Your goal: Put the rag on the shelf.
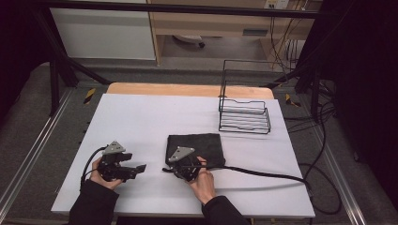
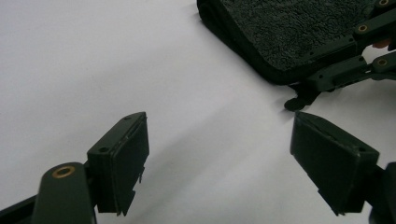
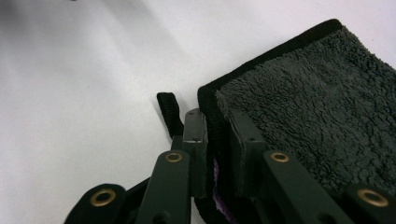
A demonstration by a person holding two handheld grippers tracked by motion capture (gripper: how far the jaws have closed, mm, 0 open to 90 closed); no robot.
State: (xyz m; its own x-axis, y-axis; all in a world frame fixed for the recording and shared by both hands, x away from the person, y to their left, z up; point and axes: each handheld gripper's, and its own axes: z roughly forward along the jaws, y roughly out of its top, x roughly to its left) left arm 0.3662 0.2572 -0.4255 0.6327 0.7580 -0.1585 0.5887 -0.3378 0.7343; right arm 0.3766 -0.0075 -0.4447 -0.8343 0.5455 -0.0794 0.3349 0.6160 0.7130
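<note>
**Right jaws clamp the towel's hem**

A folded dark grey terry-cloth towel [image 1: 195,147], nubbly in pile and bound with a smooth black hem, lies flat on the white matte desk [image 1: 141,117], a little toward the near edge and right of the middle. A small black fabric loop [image 3: 169,109] sticks out at its near left corner. The right gripper [image 1: 180,168] has its jaws clenched on that corner, the hem pinched between the two flat pads. The left gripper [image 1: 136,169] rests near the desk's near left corner, jaws spread wide with bare desk between them, the towel well apart. A black wire rack [image 1: 244,112] stands by the far right corner.
</note>
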